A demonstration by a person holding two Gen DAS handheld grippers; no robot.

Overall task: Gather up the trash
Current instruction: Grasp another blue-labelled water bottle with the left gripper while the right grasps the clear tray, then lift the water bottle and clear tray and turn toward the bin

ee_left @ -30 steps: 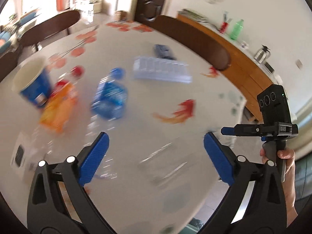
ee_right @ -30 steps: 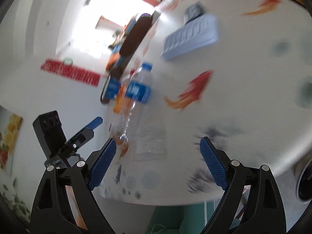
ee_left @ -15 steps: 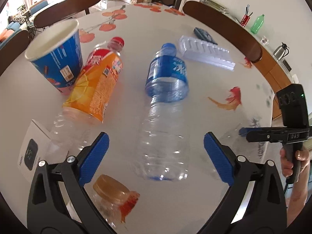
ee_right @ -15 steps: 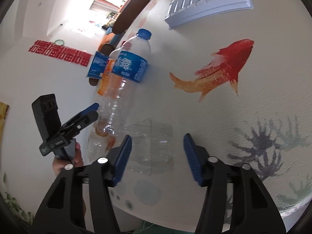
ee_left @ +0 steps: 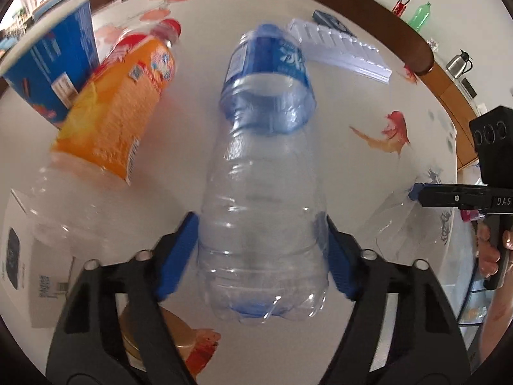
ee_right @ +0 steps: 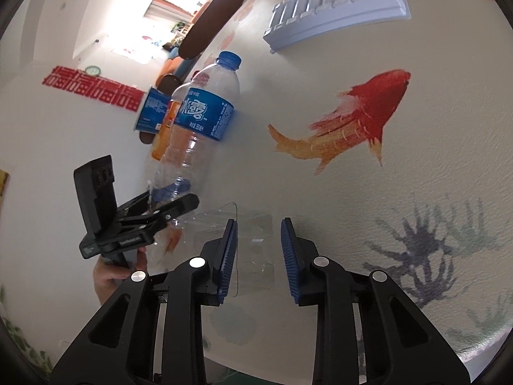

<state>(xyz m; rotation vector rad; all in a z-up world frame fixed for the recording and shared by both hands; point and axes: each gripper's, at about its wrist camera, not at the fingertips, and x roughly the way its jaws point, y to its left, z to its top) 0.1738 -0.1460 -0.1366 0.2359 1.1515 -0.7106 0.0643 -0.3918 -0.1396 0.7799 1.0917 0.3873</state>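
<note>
An empty clear water bottle (ee_left: 263,192) with a blue label lies on its side on a white desk (ee_left: 336,102) painted with red fish, cap pointing away. It is the landmark here. The left claw (ee_left: 261,253) straddles the bottle's lower body near the base, its blue pads right at either side of the plastic; its jaws are closing, and whether the pads already press on the bottle is hard to tell.

To the left of the bottle lies an orange-labelled bottle (ee_left: 118,118) with a red cap, also on its side, and beyond that stands a blue paper cup (ee_left: 54,57). Behind the bottle's cap rests a pale ribbed plastic tray (ee_left: 340,51). To the right of the bottle's base, near the desk edge, sits a crumpled clear plastic container (ee_right: 253,234). The right claw (ee_right: 258,256) has this container between its pads and its jaws are closing on it, a narrow gap left.

The water bottle looks light, thin-walled and slippery, likely to dent or squirt out under pressure; the ribbed lower body seems the firmest place to grip. The clear container appears flimsy and should crush easily, so a pinch across a folded wall would probably hold best.
</note>
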